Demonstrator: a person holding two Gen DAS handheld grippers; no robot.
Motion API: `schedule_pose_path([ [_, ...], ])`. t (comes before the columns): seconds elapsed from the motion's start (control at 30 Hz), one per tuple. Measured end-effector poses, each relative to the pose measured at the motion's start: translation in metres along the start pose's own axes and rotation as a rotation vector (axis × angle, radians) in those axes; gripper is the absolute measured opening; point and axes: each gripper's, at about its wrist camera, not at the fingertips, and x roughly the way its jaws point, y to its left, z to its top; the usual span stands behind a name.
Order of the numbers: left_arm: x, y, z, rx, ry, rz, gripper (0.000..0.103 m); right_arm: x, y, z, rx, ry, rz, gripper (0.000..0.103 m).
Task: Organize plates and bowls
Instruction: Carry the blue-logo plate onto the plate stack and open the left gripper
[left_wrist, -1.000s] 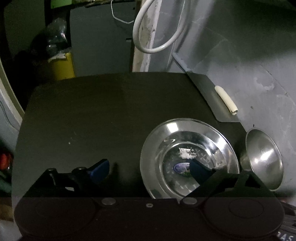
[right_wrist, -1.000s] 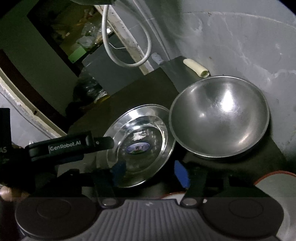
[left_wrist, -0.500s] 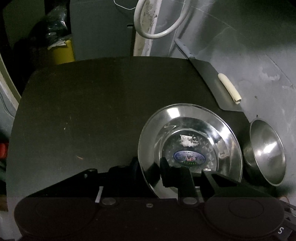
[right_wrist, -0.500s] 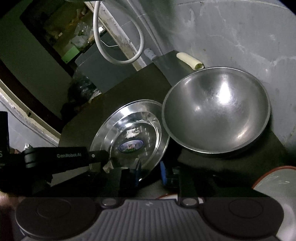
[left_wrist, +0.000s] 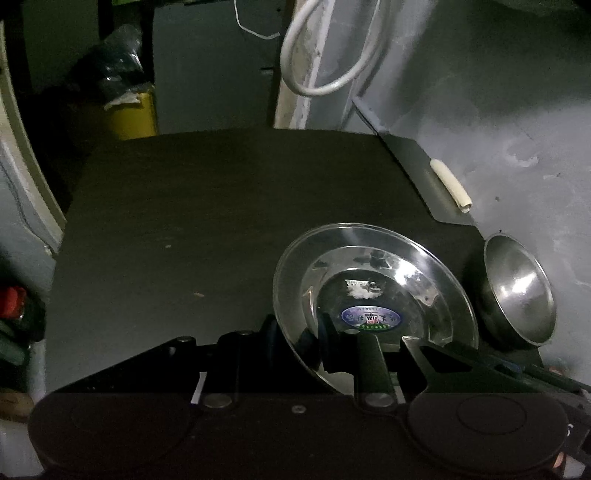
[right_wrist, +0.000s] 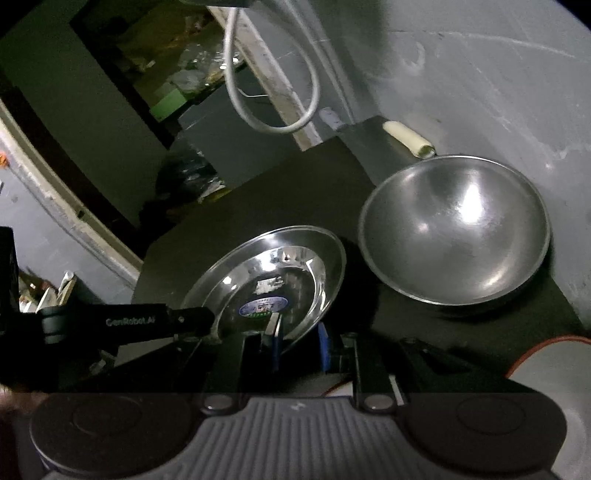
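Note:
A shiny steel plate with a blue oval sticker sits tilted on the dark table. My left gripper is shut on the plate's near rim, one finger under it and one inside. In the right wrist view the same plate is lifted at its left, and my right gripper straddles its near rim with both blue pads close to it. A large steel bowl rests to the right of the plate; it also shows in the left wrist view.
A grey wall runs along the table's right side, with a white cable loop hanging on it. A cream tube lies on a grey ledge. A red-rimmed white dish lies at the near right.
My left gripper closed on the plate's near rim and tilted the plate up. My right gripper narrowed around the rim from the other side.

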Motion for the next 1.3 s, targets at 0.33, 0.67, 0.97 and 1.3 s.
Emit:
schedule_pose_path([
  [0.33,-0.054,0.022,-0.028,-0.024,-0.079,0.006,0.024,-0.033,0.035,-0.022,-0.082,-0.024,0.059,0.022],
  [0.67,-0.109,0.052,-0.058,-0.017,-0.124,0.026,0.025,-0.064,0.079,-0.050,-0.151,-0.017,0.124,0.023],
  [0.97,-0.130,0.071,-0.094,-0.021,-0.090,0.028,0.026,-0.080,0.099,-0.082,-0.179,0.040,0.136,0.023],
  [1.3,-0.134,0.075,-0.130,-0.001,-0.046,0.056,0.028,-0.086,0.103,-0.109,-0.179,0.112,0.126,0.023],
])
